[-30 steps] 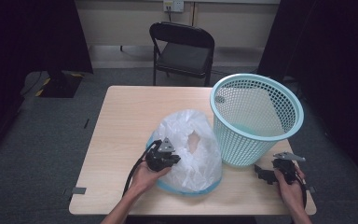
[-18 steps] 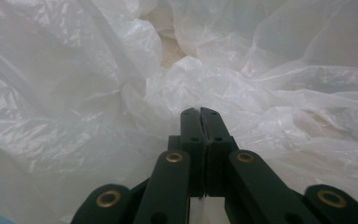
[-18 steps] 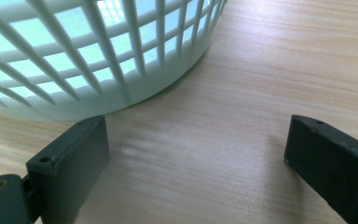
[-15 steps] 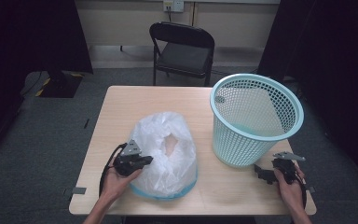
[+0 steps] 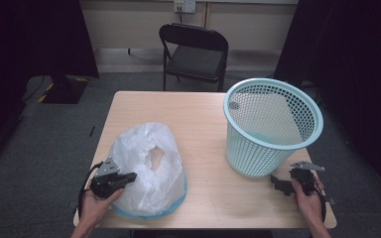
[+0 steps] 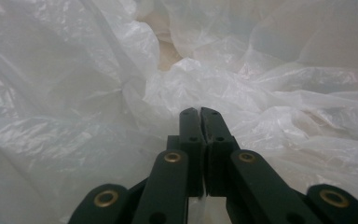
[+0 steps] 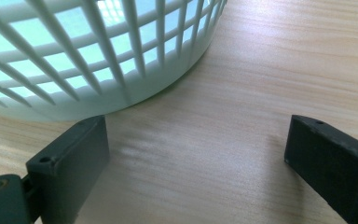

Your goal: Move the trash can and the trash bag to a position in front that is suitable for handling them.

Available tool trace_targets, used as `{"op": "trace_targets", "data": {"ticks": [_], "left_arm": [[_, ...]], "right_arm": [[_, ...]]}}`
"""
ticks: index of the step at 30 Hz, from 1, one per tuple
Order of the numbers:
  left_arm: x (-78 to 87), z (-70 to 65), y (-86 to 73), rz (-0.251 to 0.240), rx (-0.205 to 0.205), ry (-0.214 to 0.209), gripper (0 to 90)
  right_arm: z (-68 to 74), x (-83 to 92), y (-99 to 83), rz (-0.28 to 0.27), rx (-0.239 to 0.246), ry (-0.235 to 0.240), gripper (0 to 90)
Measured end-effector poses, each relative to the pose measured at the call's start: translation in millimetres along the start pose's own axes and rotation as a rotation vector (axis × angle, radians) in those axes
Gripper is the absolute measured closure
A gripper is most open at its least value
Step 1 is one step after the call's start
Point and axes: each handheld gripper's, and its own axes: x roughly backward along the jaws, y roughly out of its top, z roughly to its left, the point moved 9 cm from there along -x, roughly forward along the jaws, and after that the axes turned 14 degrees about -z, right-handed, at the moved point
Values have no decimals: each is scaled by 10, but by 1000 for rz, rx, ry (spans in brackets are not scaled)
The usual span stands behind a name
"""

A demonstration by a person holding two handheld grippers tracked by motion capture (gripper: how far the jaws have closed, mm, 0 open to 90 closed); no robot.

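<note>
Pretty much the whole upper half of the desk [image 5: 178, 106] is bare wood. The crumpled white plastic bag [image 5: 149, 166] hogs the lower left, the mint mesh wastebasket [image 5: 270, 126] blocks the right, with an open strip of desk between them.

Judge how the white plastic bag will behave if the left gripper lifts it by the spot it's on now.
The plastic bag is thin and crumpled, so it will probably drape and stretch rather than hold shape. The left gripper has jaws shut with film around them; a pinch that small may slip. It looks light, likely to billow.
</note>
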Motion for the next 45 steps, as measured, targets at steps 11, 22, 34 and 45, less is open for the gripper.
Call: {"op": "trace_targets", "data": {"ticks": [11, 22, 34, 45], "left_arm": [[75, -86, 63, -47, 38, 9, 629], [-14, -774, 777, -190, 27, -19, 311], [-885, -1130, 1217, -186, 90, -82, 171], [-1677, -1068, 1378, -127, 83, -4, 175]], "right_arm": [[-1, 1, 1, 0, 2, -1, 57], [36, 173, 128, -15, 17, 51, 126], [-152, 385, 628, -150, 75, 46, 130], [-454, 303, 793, -199, 94, -16, 126]]}}
